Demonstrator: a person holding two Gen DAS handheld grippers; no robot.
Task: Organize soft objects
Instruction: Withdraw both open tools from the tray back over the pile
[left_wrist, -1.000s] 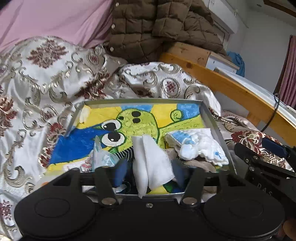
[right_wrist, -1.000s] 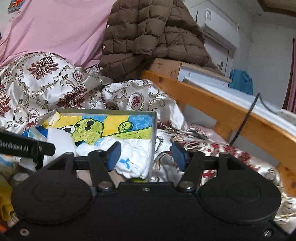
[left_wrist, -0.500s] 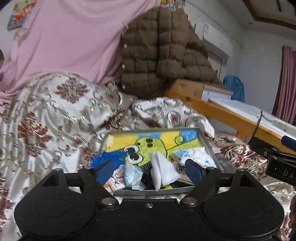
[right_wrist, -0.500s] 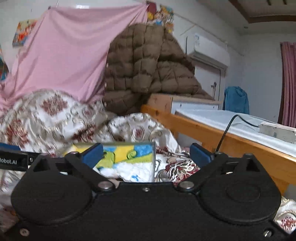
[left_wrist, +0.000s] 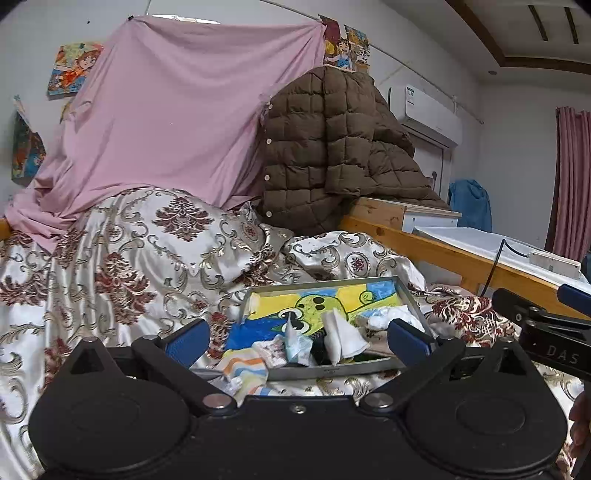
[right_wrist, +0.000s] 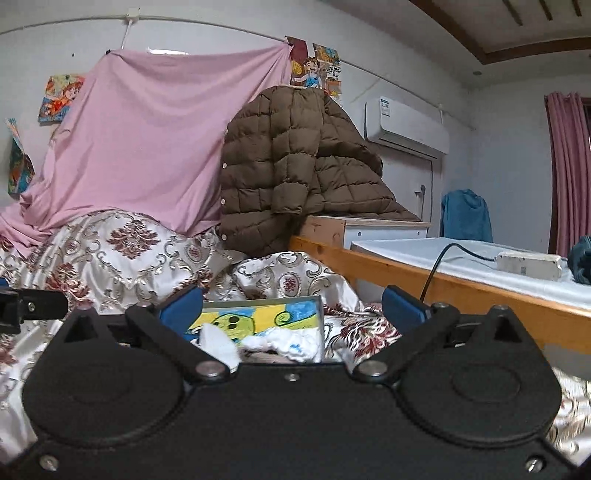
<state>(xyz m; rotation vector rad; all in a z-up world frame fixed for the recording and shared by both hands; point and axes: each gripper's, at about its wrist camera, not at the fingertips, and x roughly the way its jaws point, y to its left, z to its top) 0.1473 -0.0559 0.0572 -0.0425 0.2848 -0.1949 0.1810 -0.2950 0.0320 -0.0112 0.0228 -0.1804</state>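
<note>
The cloths (left_wrist: 341, 334) lie bunched in the tray (left_wrist: 332, 370) on the bedspread (left_wrist: 147, 251); we judge them light, limp, best pinched at a raised fold. Our left gripper (left_wrist: 297, 338) and right gripper (right_wrist: 291, 306), short of the tray, have just been opening: fingers wide apart, nothing between.

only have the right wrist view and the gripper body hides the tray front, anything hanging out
Observer: Yes, a striped cloth droops over the near rim of the metal tray, at its left corner.
Operator: left gripper holding anything
Observer: No. The left gripper has just been opening its jaws; nothing is between them.
Operator: what's left of the white cloth
Observer: A crumpled pale blue piece stands beside the folded white cloth.
</note>
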